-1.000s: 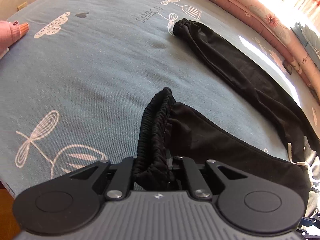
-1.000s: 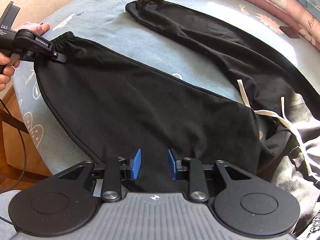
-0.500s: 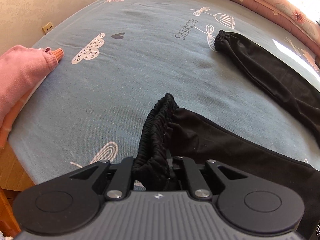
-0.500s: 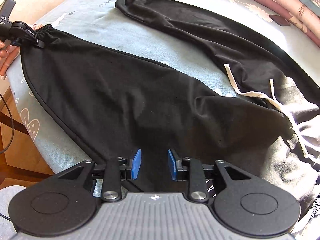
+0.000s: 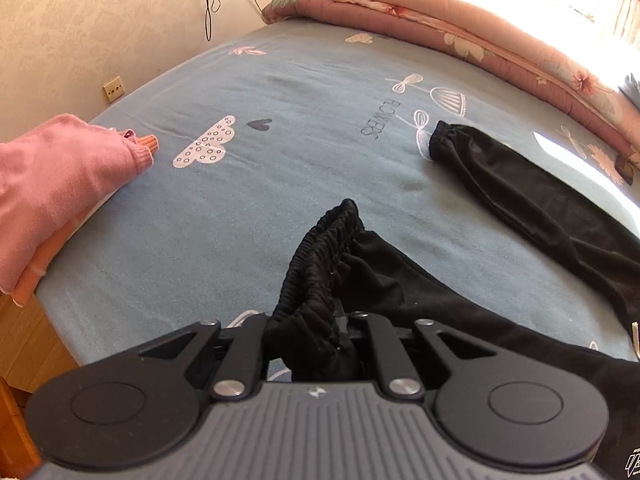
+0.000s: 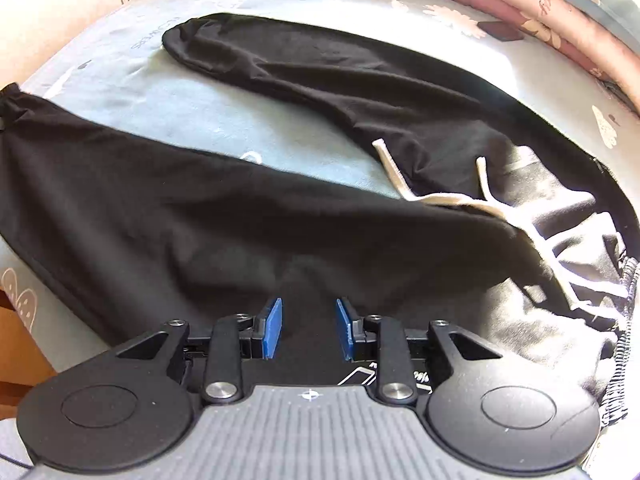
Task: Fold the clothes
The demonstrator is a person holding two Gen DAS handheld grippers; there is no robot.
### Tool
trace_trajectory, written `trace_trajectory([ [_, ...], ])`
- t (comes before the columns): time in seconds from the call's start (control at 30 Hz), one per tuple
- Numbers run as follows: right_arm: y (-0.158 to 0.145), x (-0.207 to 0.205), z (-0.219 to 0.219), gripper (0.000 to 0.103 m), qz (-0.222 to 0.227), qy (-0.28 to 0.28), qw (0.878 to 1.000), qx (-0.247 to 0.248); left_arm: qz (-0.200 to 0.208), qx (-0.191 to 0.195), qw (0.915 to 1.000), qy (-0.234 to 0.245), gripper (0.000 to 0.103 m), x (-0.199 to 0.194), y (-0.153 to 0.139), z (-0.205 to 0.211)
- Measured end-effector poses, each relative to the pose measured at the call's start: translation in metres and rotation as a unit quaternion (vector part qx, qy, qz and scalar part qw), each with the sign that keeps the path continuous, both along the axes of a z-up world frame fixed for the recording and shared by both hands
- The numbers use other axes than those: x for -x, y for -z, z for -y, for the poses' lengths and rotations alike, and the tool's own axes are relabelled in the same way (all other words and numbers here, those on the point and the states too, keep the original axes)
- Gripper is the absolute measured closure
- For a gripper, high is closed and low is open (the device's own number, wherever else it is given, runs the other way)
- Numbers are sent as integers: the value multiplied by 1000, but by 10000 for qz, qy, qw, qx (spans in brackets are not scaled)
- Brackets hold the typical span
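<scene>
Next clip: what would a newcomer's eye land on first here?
Black sweatpants sprawl across the blue patterned bedsheet, legs apart, white drawstring trailing near the waist. The left gripper is clamped on one elastic cuff. A pink sweater lies at the bed's left edge.

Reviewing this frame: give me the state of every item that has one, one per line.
Black sweatpants: unfolded, legs spread apart on the bed.
Near leg cuff: bunched, clamped in the left gripper.
Far leg cuff: lying flat, free.
Drawstring: untied, loose ends on the fabric.
Right gripper: open, over the near leg, gripping nothing.
Pink sweater: lying at the bed's corner.
Quilt: folded at the far edge.
</scene>
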State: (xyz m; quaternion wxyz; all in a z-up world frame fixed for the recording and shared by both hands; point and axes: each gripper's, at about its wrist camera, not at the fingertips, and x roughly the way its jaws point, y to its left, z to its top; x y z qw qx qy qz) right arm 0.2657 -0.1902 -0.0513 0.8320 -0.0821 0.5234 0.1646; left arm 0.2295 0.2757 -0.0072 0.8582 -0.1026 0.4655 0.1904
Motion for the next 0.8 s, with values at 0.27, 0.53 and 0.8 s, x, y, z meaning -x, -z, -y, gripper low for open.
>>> trace_trajectory([
  [0.27, 22, -87, 23, 70, 510, 241, 9980, 290, -990, 351, 9921, -679, 91, 1, 55, -19],
  [0.53, 63, -109, 28, 70, -185, -203, 9978, 601, -1146, 47, 9929, -306, 90, -4, 61, -9],
  [0.8, 60, -95, 30, 71, -361, -445, 9961, 674, -1302, -13, 9913, -180, 89, -16, 69, 0],
])
